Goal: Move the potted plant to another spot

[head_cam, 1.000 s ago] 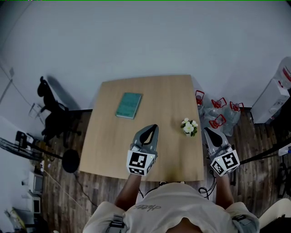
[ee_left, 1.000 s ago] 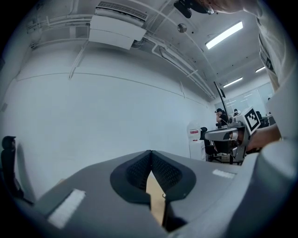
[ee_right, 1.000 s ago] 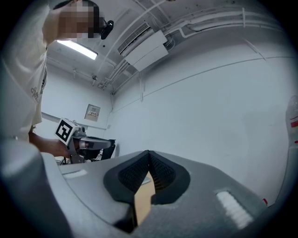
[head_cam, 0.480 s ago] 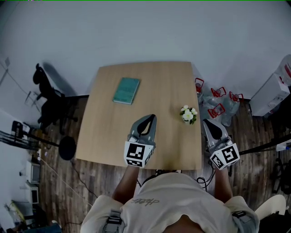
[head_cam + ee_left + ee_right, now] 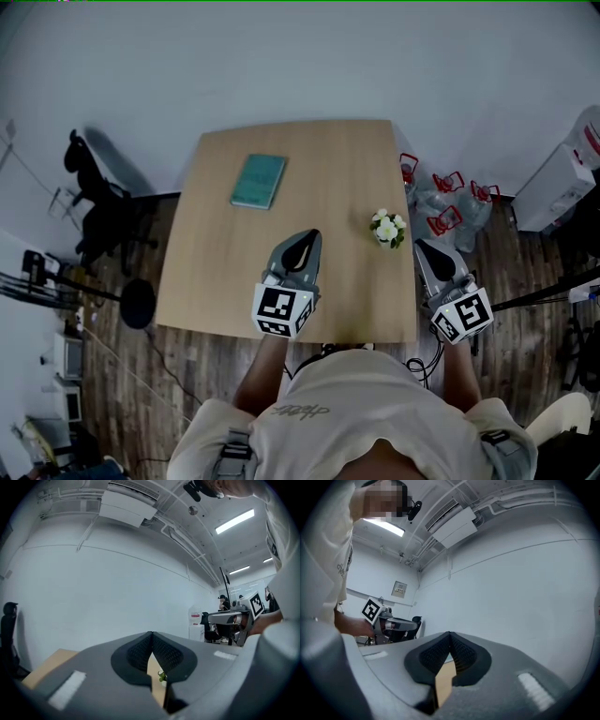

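The potted plant (image 5: 388,228), a small pot of white flowers and green leaves, stands near the right edge of the wooden table (image 5: 216,272). My left gripper (image 5: 310,234) hovers over the table's front middle, left of the plant, its jaws shut on nothing. My right gripper (image 5: 421,245) is held just off the table's right edge, close to the plant's near right side, also shut and empty. In the left gripper view a green sprig of the plant (image 5: 161,676) shows below the closed left gripper (image 5: 151,634). The right gripper (image 5: 449,634) has its pads meeting at the tip.
A teal book (image 5: 258,181) lies at the table's far left. Clear bottles with red handles (image 5: 448,208) sit on the floor right of the table, and a water dispenser (image 5: 562,183) stands beyond them. A black office chair (image 5: 98,211) and a round stand base (image 5: 138,305) are at the left.
The head view has shifted, so the table, book and plant sit higher in the picture. Both grippers stay shut and nearly still; nothing was taken hold of.
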A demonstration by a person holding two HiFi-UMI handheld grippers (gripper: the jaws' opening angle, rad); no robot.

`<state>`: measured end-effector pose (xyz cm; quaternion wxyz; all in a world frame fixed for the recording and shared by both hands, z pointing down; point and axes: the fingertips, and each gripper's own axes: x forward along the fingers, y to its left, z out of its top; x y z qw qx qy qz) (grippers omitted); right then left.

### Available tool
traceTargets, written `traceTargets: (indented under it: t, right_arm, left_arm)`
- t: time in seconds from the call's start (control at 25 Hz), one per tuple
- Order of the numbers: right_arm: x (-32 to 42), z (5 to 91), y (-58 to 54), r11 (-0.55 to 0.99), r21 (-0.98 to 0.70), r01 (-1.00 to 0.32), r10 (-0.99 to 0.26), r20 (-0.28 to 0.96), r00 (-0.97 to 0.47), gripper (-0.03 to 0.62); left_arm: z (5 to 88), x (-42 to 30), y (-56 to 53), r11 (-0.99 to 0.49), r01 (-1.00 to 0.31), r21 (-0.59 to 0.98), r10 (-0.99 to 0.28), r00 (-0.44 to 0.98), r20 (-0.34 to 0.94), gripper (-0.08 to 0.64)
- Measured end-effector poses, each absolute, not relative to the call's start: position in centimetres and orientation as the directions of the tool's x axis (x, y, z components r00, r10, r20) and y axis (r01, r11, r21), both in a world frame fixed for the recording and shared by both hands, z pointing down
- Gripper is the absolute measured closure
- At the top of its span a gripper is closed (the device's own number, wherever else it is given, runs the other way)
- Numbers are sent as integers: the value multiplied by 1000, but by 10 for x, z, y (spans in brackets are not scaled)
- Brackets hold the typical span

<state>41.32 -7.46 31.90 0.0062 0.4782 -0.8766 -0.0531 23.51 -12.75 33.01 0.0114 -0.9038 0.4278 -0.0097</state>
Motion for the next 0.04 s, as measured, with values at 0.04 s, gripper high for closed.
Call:
traceTargets:
  t: [0.04]
  right_arm:
    - [412,320,-74,540,97,-836,-838,-38,-545,591]
  left_arm:
    - [332,236,-126,-636,-771,-35,-772,636,13,541]
